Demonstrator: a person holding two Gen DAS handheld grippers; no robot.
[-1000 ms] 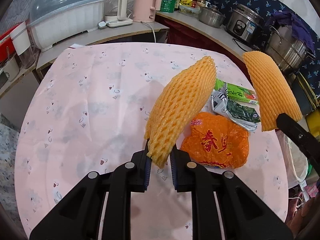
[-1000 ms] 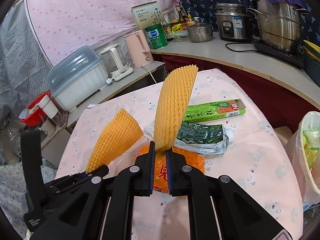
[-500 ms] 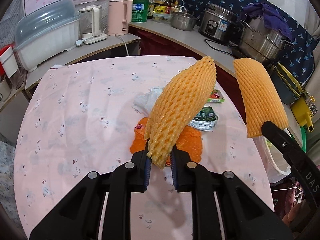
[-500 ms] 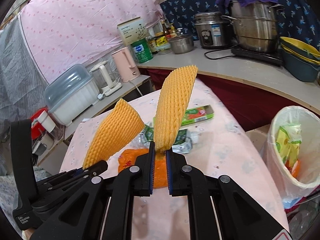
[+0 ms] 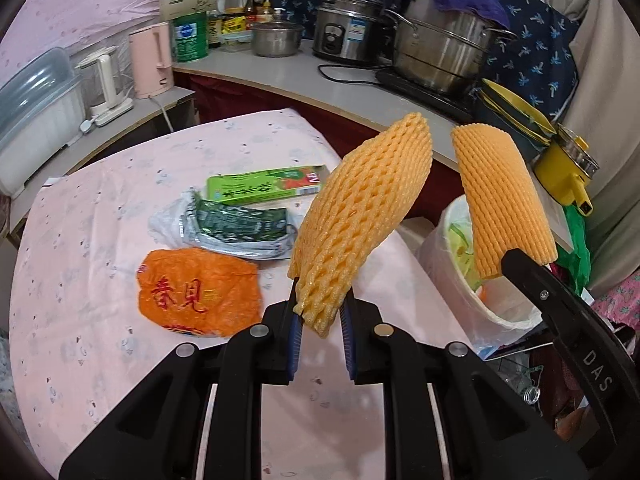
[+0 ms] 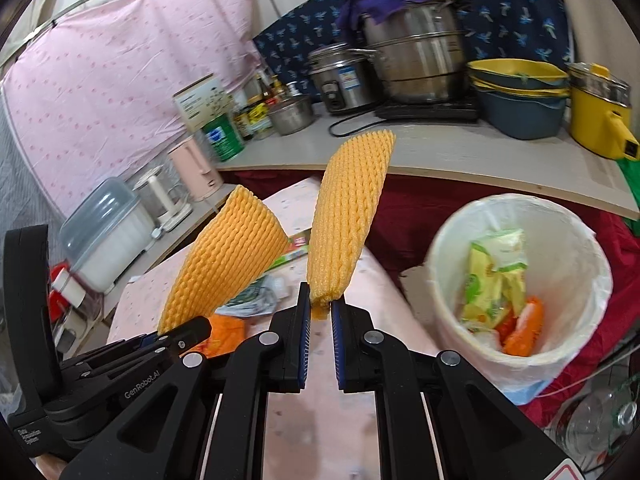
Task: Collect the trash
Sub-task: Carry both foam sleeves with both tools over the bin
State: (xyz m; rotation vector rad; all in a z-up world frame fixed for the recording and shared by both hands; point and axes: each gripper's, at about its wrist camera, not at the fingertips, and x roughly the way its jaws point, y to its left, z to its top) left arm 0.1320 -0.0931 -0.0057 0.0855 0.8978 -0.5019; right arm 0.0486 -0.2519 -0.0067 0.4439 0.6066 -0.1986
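Observation:
My left gripper (image 5: 319, 312) is shut on the lower end of an orange foam fruit net (image 5: 360, 216), which sticks up over the table's right edge. My right gripper (image 6: 320, 308) is shut on a second orange foam net (image 6: 348, 216). In the left wrist view that second net (image 5: 500, 204) hangs over the white bin (image 5: 448, 240). In the right wrist view the lined bin (image 6: 520, 280) stands low at the right with wrappers inside. On the pink tablecloth (image 5: 100, 220) lie an orange bag (image 5: 196, 292), a crumpled green wrapper (image 5: 236, 228) and a green carton (image 5: 268, 186).
A curved counter (image 6: 460, 156) behind the bin carries steel pots (image 6: 416, 52), a rice cooker (image 6: 340, 76), stacked basins (image 6: 520, 96) and a yellow pot (image 6: 600, 112). A pink kettle (image 5: 150, 60) and a lidded white box (image 5: 32, 100) stand on the shelf at the back left.
Both grippers have carried their foam nets to the right, from above the table's middle to its right edge. The bin has come into view in both cameras.

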